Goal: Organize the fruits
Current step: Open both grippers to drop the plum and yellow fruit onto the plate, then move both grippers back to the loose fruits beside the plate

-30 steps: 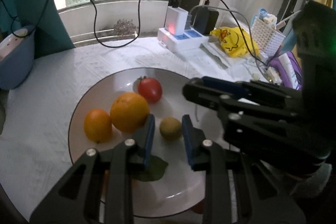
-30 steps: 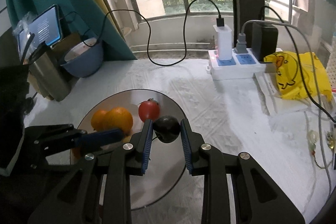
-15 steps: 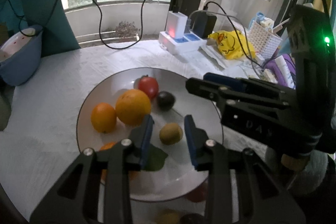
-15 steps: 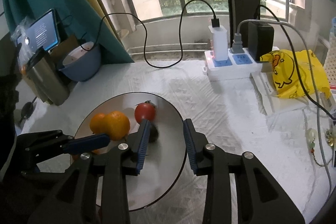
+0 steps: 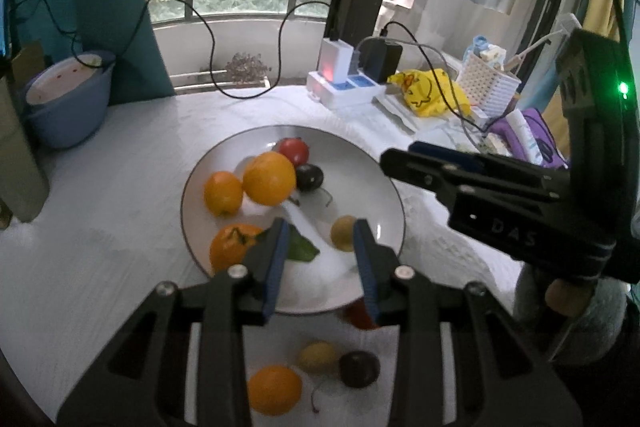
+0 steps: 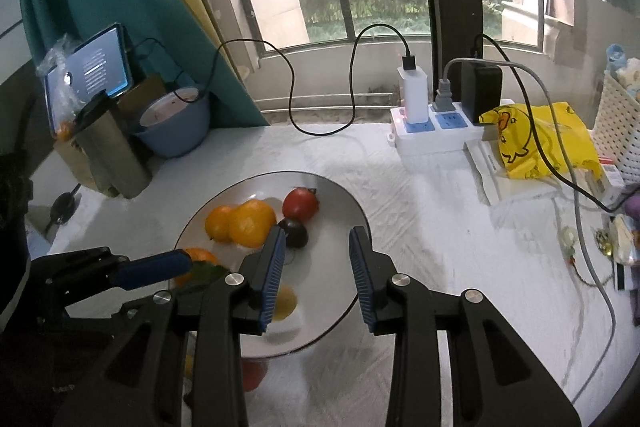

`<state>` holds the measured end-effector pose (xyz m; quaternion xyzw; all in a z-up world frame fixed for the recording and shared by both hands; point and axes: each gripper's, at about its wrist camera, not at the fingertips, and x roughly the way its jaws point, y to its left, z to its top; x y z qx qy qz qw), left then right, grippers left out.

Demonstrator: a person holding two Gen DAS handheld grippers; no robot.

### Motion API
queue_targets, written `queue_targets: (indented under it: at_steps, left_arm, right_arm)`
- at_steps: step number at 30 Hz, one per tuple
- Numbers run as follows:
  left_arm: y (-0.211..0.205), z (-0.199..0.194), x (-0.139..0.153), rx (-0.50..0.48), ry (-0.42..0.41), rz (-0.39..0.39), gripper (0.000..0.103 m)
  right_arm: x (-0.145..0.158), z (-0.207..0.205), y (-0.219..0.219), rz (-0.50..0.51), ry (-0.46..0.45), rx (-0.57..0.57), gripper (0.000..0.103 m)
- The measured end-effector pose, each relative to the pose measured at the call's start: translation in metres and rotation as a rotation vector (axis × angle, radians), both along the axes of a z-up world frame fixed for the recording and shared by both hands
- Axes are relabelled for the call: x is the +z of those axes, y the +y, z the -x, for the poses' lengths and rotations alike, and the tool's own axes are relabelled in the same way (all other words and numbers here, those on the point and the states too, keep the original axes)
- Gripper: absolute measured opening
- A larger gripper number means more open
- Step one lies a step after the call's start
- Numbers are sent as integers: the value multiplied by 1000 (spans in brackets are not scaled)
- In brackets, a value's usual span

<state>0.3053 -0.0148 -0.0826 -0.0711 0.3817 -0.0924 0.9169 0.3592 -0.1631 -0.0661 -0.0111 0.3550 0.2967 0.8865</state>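
Observation:
A white plate [image 5: 372, 163] holds a tomato [image 5: 294, 151], a dark plum [image 5: 309, 177], a big orange [image 5: 269, 179], a small orange [image 5: 223, 193], a leafy tangerine [image 5: 232, 247] and a kiwi [image 5: 343, 233]. My left gripper [image 5: 318, 259] is open and empty above the plate's near edge. My right gripper [image 6: 318, 273] is open and empty above the plate [image 6: 344, 203], near the plum [image 6: 295, 231]. An orange [image 5: 274, 389], a yellowish fruit [image 5: 318, 357], a dark plum [image 5: 359, 369] and a red fruit [image 5: 358, 315] lie on the table near me.
A blue bowl [image 5: 66, 107] stands far left. A power strip [image 5: 344, 89] with cables, a yellow bag [image 5: 430, 97] and a white basket [image 5: 486, 87] sit far right. A metal cup [image 6: 114, 151] and a phone [image 6: 90, 71] stand at the left.
My right gripper opened, left the dark plum on the plate beside the tomato, and pulled back. My left gripper let go of the kiwi and drew back toward me.

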Motion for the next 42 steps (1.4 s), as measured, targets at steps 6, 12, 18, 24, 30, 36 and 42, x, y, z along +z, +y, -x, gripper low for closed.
queue_targets:
  at_steps: [6,12,18,24,30,36,42]
  left_arm:
    - [8,21,6,27,-42,25,36]
    - [15,44,4,35,-52,17,36]
    - [26,66,-2,46,-48,46,36]
    - [37,85,-9,65,-45,79,40]
    - [41,98,-18,71,-35,84,43]
    - [46,102,-26,77,-21,79,43]
    - [46,105,-29,65,-18,90,44]
  right_arm:
    - [3,21,-6,2,-5,-14,35]
    - [5,44,-8,10,-9,-24,37]
    - [4,66,-8,21,-8,-25,41]
    - [-4,87,-5,39,8,-12,42]
    - [-17,103,3,61,35,13,42]
    - [-30,112,15,78,56,38,42]
    - [-43,113,24,101,88,70,42]
